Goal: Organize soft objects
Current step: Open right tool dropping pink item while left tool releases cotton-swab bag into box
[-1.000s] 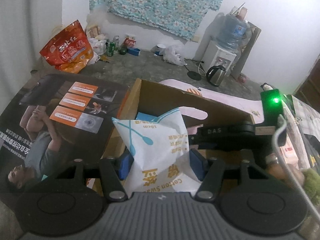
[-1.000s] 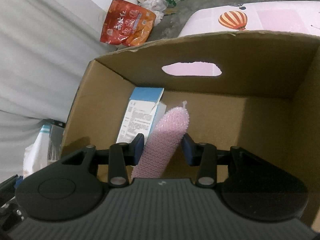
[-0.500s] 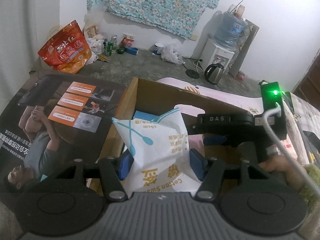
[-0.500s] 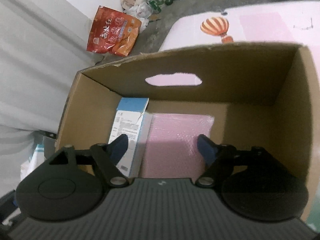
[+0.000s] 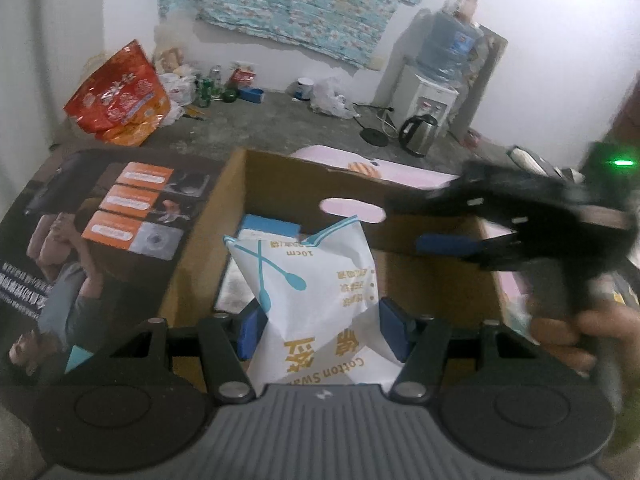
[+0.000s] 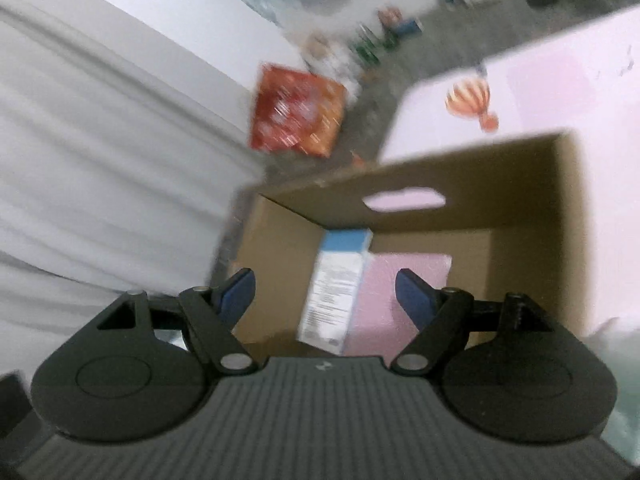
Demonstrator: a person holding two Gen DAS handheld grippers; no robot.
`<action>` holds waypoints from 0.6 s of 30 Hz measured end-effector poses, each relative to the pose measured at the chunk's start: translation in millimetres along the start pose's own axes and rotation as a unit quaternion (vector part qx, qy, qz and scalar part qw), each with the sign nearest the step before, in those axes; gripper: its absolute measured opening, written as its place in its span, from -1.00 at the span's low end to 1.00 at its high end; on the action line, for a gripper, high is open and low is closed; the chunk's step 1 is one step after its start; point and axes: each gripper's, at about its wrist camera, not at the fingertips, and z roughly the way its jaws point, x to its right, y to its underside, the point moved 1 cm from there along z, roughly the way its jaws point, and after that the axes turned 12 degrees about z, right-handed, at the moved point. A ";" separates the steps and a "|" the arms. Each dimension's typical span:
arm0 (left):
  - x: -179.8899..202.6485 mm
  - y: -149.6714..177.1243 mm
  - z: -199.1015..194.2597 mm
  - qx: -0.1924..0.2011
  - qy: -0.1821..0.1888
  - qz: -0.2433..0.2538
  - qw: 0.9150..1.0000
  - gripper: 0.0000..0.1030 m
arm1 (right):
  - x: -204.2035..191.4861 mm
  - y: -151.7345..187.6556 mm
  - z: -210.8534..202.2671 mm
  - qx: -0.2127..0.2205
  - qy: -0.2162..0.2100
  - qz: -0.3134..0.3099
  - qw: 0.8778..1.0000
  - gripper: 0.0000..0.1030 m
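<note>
Bag (image 5: 320,300) of swabs sits pinched in your left hand-held gripper (image 5: 322,326) above the box (image 5: 280,184), so it may bump your right hand-held gripper (image 6: 325,290), whose jaws stand apart, empty.

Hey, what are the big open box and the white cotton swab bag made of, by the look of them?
The open box looks like plain brown corrugated cardboard: matte, with a punched handle slot and a rough top edge. The cotton swab bag in the left gripper looks like thin printed plastic film, possibly coated paper: it creases sharply and has a slight sheen.
</note>
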 end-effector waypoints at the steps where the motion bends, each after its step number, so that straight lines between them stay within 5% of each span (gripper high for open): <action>1: 6.4 -4.1 3.0 -0.004 0.004 0.007 1.000 0.20 | 0.2 1.9 -18.3 0.012 -0.009 -0.005 1.000 0.50; 14: 79.2 -40.8 104.1 -0.042 0.047 0.056 0.996 0.23 | 81.2 57.8 -188.4 0.125 -0.074 0.014 0.989 0.55; 18: 84.8 -43.0 131.1 -0.047 0.054 0.051 0.996 0.52 | 111.3 69.1 -205.9 0.141 -0.075 0.034 0.987 0.55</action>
